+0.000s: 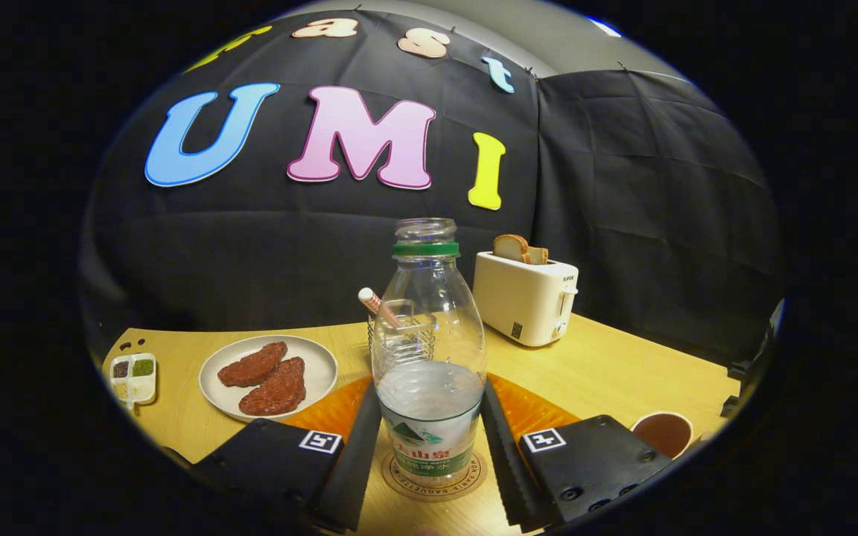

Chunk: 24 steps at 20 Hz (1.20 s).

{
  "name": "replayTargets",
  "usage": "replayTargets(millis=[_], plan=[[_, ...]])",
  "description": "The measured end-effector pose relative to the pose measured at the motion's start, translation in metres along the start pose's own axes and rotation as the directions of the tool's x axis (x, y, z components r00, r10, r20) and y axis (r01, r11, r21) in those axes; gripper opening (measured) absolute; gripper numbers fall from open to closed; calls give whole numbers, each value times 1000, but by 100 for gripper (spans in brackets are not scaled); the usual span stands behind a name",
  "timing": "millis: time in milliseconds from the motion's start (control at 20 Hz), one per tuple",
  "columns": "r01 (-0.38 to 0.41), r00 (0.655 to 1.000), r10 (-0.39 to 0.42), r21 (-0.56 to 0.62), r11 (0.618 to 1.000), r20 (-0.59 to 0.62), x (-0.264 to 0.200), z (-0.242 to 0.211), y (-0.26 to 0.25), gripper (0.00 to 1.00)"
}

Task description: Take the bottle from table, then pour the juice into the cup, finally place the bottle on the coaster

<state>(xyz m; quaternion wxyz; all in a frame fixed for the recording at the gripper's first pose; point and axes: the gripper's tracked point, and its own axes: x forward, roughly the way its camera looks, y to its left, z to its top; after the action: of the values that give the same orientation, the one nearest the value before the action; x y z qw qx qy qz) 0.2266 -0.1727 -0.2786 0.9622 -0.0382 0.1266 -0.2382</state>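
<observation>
Bottle (429, 357) on coaster (435, 476) fills the gap between the fingers (358, 447) — glass (401, 331) close behind, toaster (524, 296) and plate (268, 377) flanking.

The gripper (429, 439) is matte black, with two long wedge-shaped fingers (358, 461) whose inner faces look ribbed or toothed. Each finger block carries a small white square tag printed with a black pattern, and round black screws dot the right block's edge.
</observation>
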Motion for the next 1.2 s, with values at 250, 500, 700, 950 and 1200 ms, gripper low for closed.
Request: replayTargets(millis=[250,500,700,950,1200], plan=[[4,1000,-4,-11,1000,11,-1,0,5,76],[9,1000,-9,-28,1000,16,-11,-1,4,90],[2,1000,-2,-2,1000,11,-21,-1,3,96],[13,1000,-13,1,1000,-16,-43,-7,-4,96],[-20,999,21,15,1000,-45,-76,-8,-4,96]])
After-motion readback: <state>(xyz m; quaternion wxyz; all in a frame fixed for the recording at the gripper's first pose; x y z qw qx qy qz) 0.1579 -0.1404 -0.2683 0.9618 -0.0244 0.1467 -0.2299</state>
